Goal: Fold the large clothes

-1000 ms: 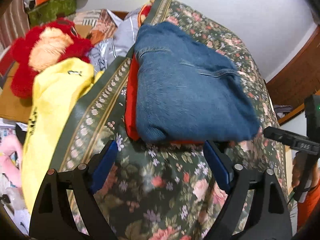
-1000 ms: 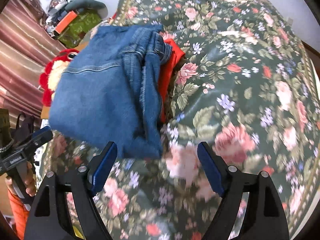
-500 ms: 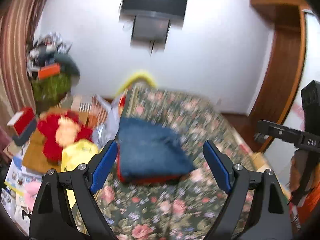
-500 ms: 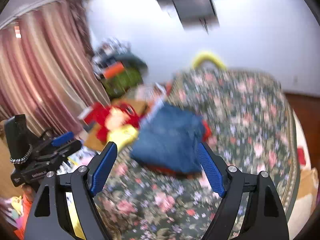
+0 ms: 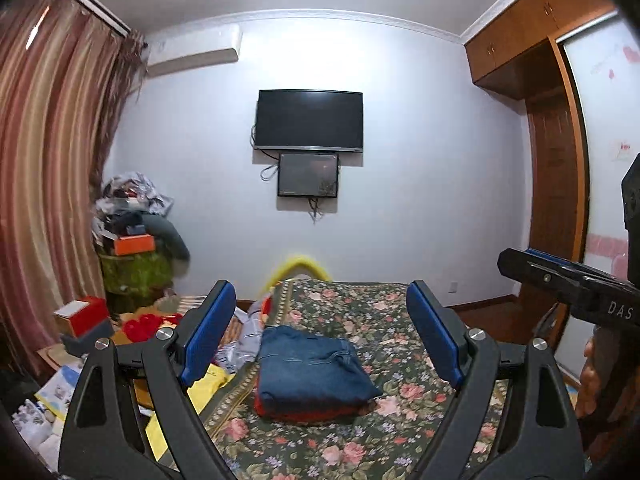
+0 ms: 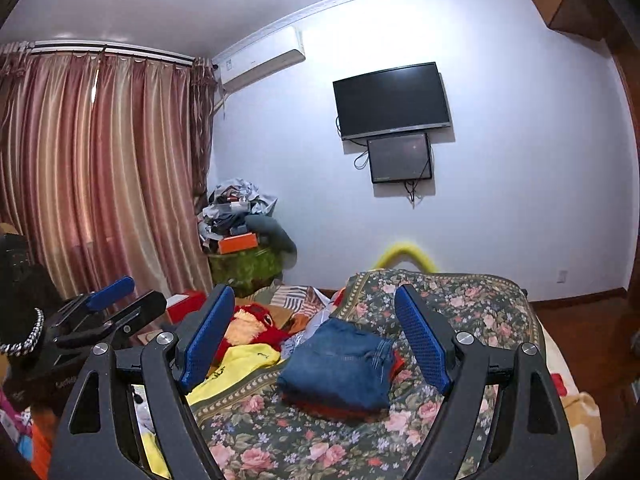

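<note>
Folded blue jeans (image 5: 312, 368) lie on top of a folded red garment (image 5: 308, 411) on the floral bedspread (image 5: 360, 440). The jeans also show in the right wrist view (image 6: 340, 362). My left gripper (image 5: 320, 334) is open and empty, raised well back from the pile. My right gripper (image 6: 316, 338) is open and empty, also held back and high. The right gripper shows at the right edge of the left wrist view (image 5: 568, 280), and the left gripper shows at the left of the right wrist view (image 6: 108, 312).
A yellow garment (image 6: 240, 364) and a red plush toy (image 6: 256, 324) lie left of the bed. Boxes and clutter (image 5: 128, 248) stack by the curtain (image 5: 48, 184). A TV (image 5: 310, 120) hangs on the far wall. A wooden wardrobe (image 5: 556, 160) stands at right.
Both grippers have pulled up and back from the folded pile, tilting from a close look down at the jeans to a level view of the room. Both stayed open.
</note>
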{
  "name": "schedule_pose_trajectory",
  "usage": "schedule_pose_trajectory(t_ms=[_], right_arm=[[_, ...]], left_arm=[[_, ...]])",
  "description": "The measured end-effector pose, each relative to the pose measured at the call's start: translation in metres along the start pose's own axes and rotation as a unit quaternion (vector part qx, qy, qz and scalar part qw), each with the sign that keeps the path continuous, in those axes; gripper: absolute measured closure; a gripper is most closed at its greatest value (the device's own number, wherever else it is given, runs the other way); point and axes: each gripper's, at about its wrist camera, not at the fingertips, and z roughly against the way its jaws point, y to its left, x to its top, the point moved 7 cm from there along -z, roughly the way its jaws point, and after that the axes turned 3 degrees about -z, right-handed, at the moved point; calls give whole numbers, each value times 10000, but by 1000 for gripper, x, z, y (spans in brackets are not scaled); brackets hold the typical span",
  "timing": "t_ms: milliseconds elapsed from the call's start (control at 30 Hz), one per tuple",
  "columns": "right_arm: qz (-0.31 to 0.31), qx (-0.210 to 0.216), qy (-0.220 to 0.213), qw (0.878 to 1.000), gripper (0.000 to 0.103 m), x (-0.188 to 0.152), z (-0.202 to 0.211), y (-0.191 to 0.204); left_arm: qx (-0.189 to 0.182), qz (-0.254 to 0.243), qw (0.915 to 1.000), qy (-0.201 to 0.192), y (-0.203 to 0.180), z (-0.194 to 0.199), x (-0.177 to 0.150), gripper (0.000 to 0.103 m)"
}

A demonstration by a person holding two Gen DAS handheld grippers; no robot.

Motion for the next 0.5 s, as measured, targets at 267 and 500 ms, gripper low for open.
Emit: schedule_pose_trajectory(t_ms=[267, 500], right_arm=[[-173, -426, -8, 9989, 0, -13, 2, -10], [-201, -530, -37, 9984, 0, -10, 11, -14]], left_arm=[[229, 44, 9997, 99, -6, 10, -13, 1], [217, 166, 9995, 178, -6, 10, -17, 1]])
